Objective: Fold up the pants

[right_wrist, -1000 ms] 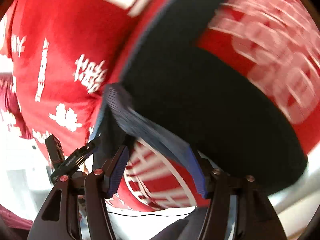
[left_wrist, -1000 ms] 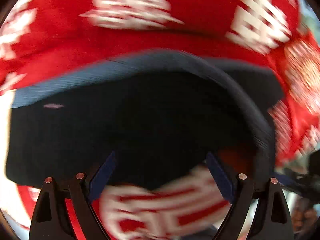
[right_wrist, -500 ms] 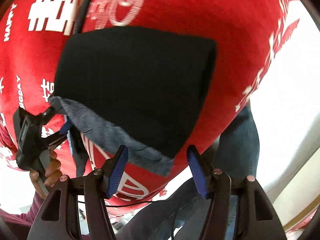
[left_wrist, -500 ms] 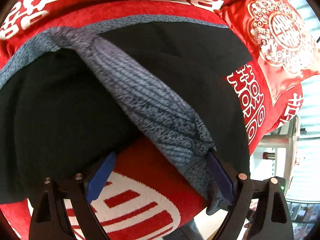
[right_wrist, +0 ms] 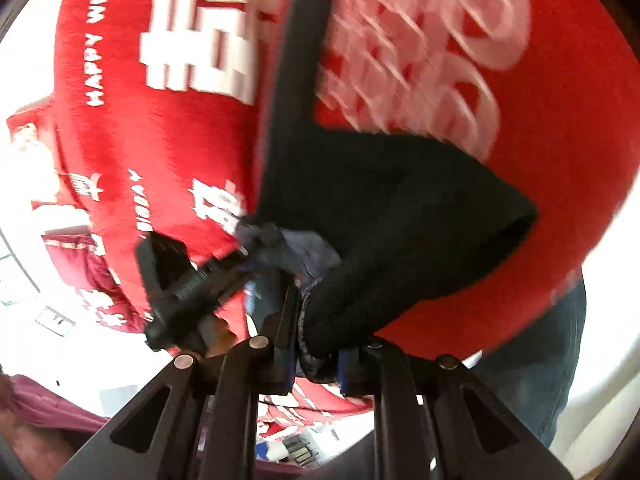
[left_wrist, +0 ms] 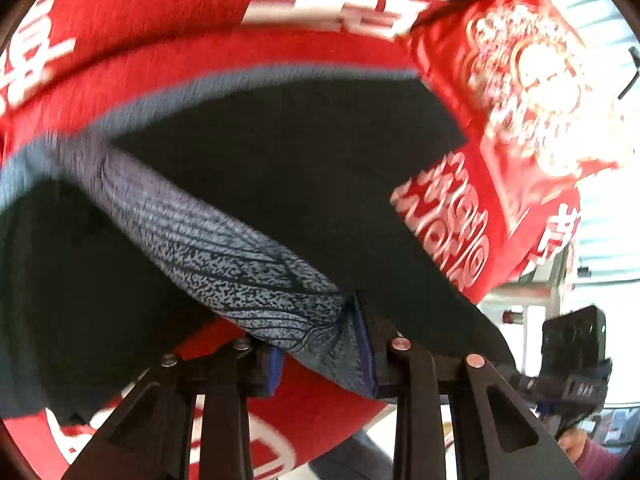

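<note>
Black pants with a grey knitted waistband lie on a red bedspread with white characters. My left gripper is shut on the grey waistband, lifted into a ridge across the black cloth. In the right wrist view the pants bunch toward my right gripper, which is shut on a black and grey edge of them. The left gripper shows there too, just to the left, holding grey cloth.
A red embroidered cushion lies at the upper right of the bedspread. The person's jeans-clad leg stands at the bed's edge. The right gripper's body shows at the lower right of the left view.
Both grippers were open half a second ago and have closed on the pants' waistband edge. The right gripper has moved in close to the left one, and the cloth has bunched up.
</note>
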{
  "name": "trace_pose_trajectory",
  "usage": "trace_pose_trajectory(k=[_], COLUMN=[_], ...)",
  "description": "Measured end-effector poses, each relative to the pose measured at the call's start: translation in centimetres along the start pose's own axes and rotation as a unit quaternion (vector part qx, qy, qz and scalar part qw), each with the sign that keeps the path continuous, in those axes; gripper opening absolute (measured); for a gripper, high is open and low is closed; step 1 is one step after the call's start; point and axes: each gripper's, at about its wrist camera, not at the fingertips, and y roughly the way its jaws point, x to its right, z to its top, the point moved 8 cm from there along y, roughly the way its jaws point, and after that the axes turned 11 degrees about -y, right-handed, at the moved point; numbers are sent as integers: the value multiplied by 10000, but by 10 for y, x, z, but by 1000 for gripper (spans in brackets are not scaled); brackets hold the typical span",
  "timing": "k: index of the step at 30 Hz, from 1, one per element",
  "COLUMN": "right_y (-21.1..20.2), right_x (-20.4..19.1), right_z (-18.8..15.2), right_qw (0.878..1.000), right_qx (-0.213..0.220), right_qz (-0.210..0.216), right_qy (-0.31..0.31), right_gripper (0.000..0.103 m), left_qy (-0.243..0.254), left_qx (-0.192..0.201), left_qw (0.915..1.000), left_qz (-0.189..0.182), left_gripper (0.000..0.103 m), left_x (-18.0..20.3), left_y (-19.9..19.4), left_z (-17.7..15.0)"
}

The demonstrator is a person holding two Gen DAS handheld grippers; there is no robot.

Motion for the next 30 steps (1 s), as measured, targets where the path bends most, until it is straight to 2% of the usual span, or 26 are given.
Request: trace_pose_trajectory(k=[5,8,12,13,15,17,18,19,21,22,25,26,29,30], right_y=[-14,-12,16,27,39,50,55,57,58,55,37,31,23,25], right_x=[-33,-47,-61,-62,-58,-53,-49,-47,-43,-44,-55,-56,-37,-23], right_z=[99,162,235,252,268,282,287,292,301,305,311,306,283,274], right_qw=[9988,9982,9943,9910,9860,9802,9766,9731,9642,9583,9390,9384,9515,9543], right_qx=[109,25,-410,-551,-728,-845,-880,-889,-880,-783,-439,-372,-432,-551], right_qz=[187,206,-234,-484,-764,-1107,-1323,-1513,-1883,-2079,-2421,-2400,-2215,-2235], right_qy=[-428,-570,-955,-1121,-1291,-1408,-1451,-1495,-1646,-1797,-2405,-2458,-2090,-1906], right_gripper=[16,16,19,20,20,23,29,35,82,86,86,86,83,74], left_qy=[2,-88,-70,2,-14,-60,-39,-7,-29,-119,-565,-740,-1225,-1371], left_qx=[471,645,657,731,739,849,960,1094,1194,1224,1116,1057,836,797], left_qw=[9989,9977,9966,9956,9953,9930,9904,9876,9834,9806,9722,9677,9604,9576], left_qz=[56,195,493,585,628,824,990,1123,1365,1527,1978,2167,2357,2404], left_gripper=[32,33,33,38,45,61,70,70,70,71,71,71,71,71], left_x=[24,31,32,32,30,25,21,18,8,-1,-40,-56,-90,-100], left_y=[-13,-15,-16,-19,-23,-29,-33,-39,-45,-45,-34,-26,-11,-7], left_z=[62,95,117,120,122,122,122,121,118,117,111,107,92,88])
